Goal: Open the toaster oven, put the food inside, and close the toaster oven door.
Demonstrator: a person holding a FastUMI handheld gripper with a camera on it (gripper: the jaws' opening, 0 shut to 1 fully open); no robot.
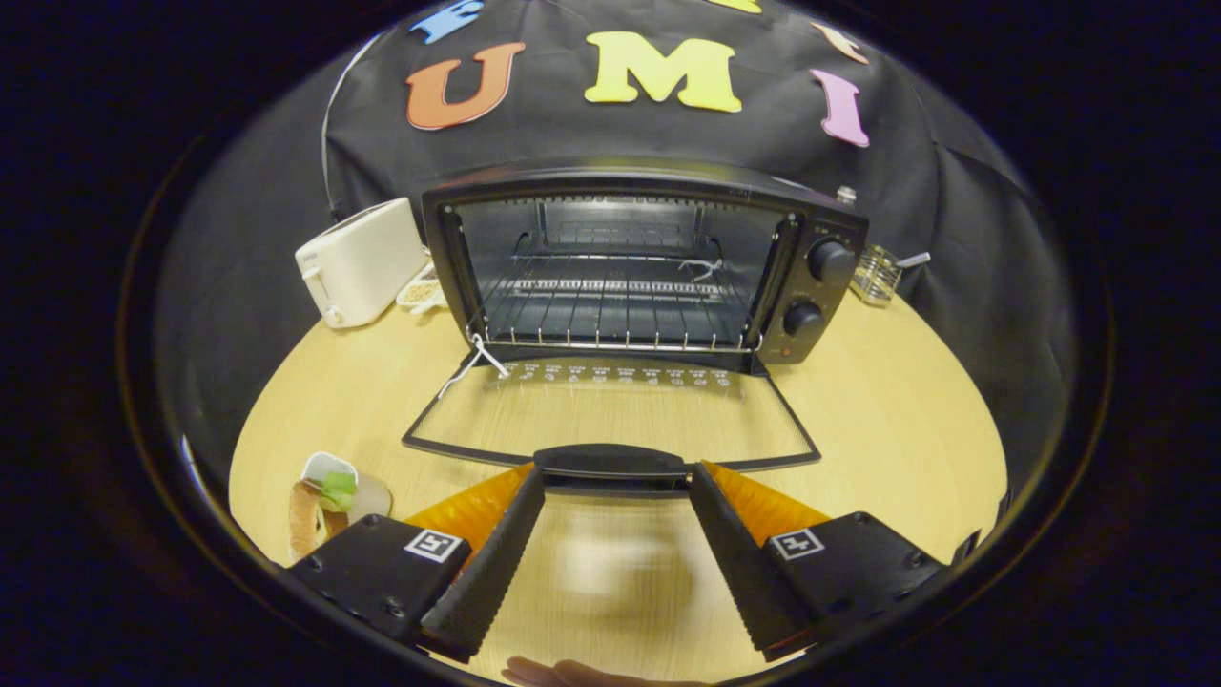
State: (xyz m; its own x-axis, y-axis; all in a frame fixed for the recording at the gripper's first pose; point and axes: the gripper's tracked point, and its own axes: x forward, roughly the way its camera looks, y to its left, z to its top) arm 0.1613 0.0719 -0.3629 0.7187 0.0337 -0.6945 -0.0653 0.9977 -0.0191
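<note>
Gripper (615,496) open at handle (610,462); toaster oven (630,267) open, rack (615,305) bare.

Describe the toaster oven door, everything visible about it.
The toaster oven door hangs fully open, folded down flat over the wooden table. It is a clear glass pane in a thin dark frame, with a dark bar handle along its front edge. The gripper has its jaws spread wide, the tips at either end of that handle; contact is unclear. The toaster oven's wire rack sits bare behind it.
</note>
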